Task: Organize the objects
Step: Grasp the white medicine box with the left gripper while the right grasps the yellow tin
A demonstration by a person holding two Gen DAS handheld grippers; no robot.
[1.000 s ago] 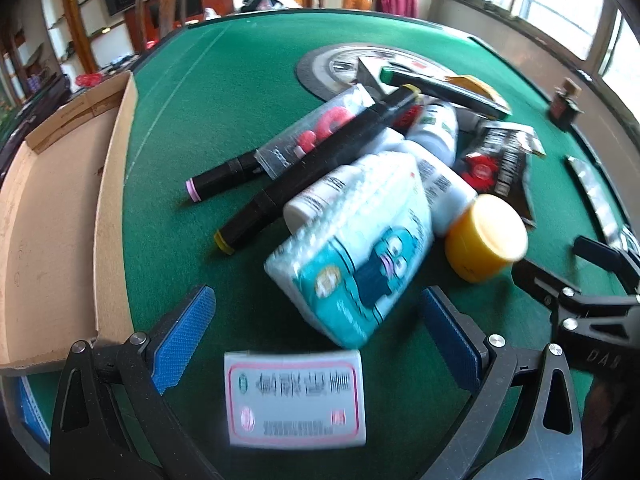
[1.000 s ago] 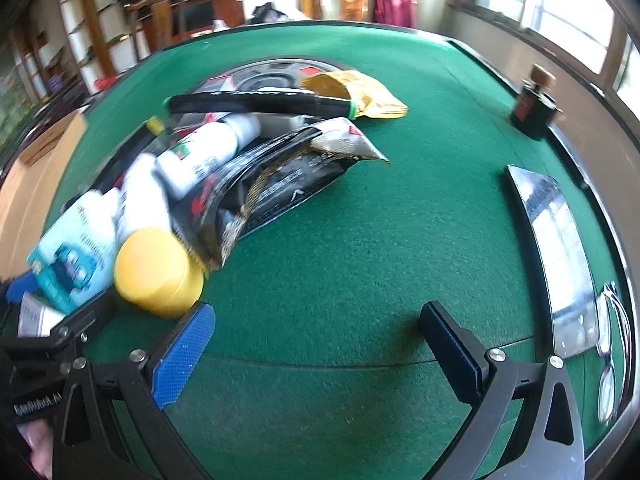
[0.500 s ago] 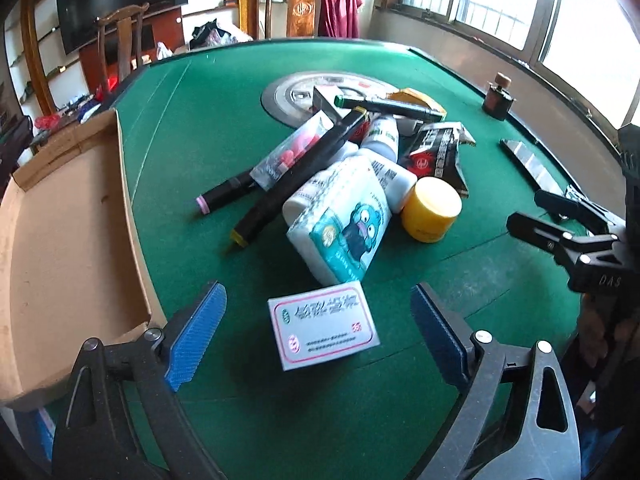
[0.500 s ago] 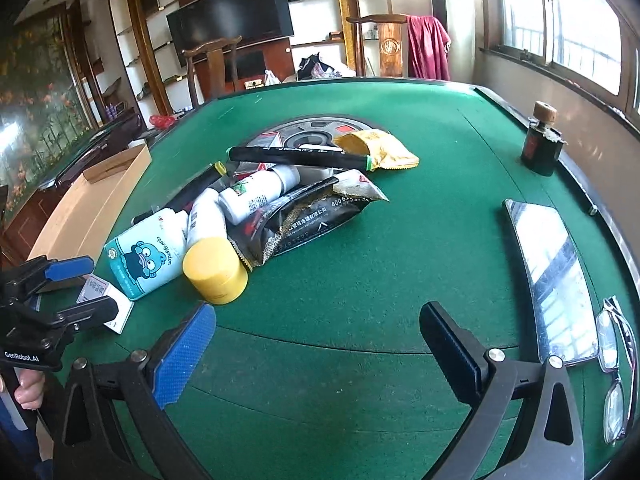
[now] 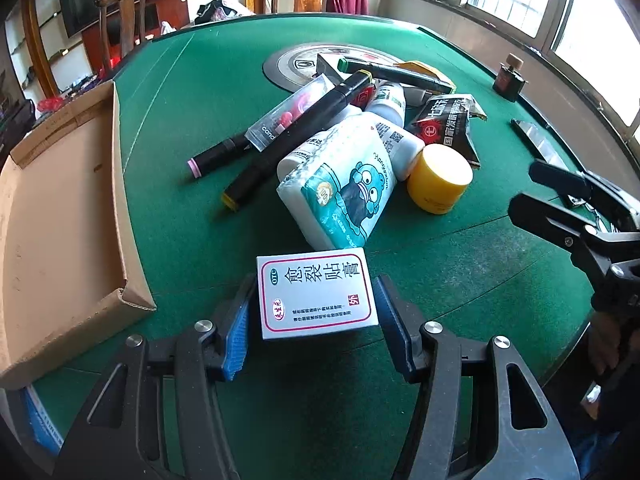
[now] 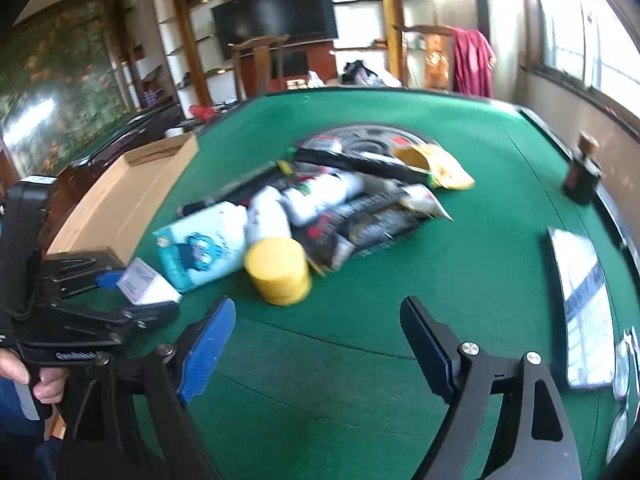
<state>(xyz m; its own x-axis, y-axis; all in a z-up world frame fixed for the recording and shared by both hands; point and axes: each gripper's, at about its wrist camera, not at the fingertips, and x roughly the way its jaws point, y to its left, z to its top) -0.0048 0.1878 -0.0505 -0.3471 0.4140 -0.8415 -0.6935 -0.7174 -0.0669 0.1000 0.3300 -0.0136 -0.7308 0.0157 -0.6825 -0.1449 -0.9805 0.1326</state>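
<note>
My left gripper is shut on a white medicine box with a red border, held just above the green table. The box also shows in the right wrist view between the left gripper's fingers. Behind it lies a pile: a tissue pack, a yellow-capped jar, white bottles, black markers, a black snack bag. My right gripper is open and empty over bare felt, in front of the yellow jar.
An open cardboard box lies at the table's left edge, also in the right wrist view. A small dark bottle stands at the far right. A metal strip and glasses lie near the right rim.
My left gripper has closed on the medicine box and lifted it off the felt. My right gripper has pulled back and risen, still open.
</note>
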